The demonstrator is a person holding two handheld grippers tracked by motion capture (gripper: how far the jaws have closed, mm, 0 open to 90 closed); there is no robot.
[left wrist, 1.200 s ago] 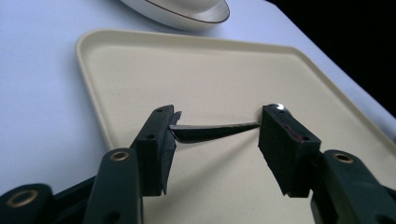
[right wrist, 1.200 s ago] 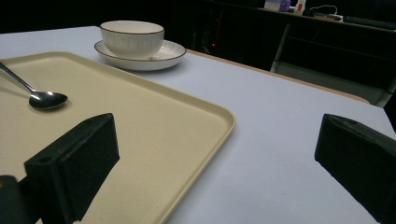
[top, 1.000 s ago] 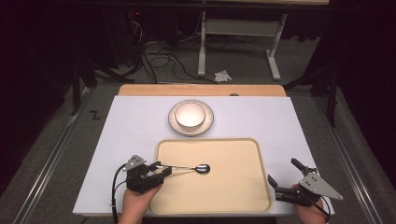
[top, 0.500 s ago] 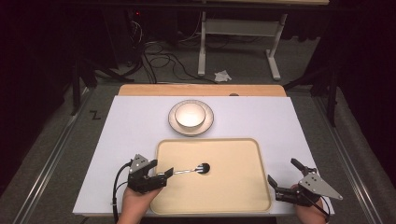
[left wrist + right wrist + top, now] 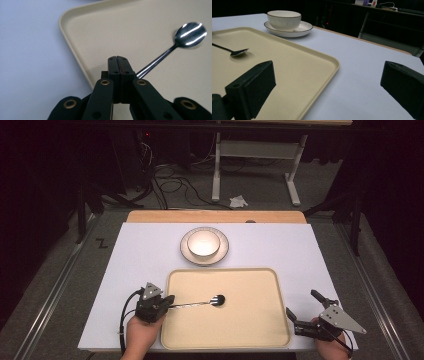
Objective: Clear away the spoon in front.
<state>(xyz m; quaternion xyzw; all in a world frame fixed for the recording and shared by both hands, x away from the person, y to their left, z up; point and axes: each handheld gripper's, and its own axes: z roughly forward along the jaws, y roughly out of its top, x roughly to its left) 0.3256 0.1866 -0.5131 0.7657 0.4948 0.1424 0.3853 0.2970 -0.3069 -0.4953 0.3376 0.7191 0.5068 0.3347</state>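
Our left gripper (image 5: 167, 303) has just closed its jaws on the spoon (image 5: 200, 303) handle, so we judge it ready to lift, while the right gripper (image 5: 300, 319) stands open.

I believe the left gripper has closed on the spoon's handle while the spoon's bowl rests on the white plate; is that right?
Not quite. The left gripper has closed on the spoon's handle, but the spoon's bowl sits over the beige tray, not on the white plate. The high view shows this, and the left gripper view confirms it.
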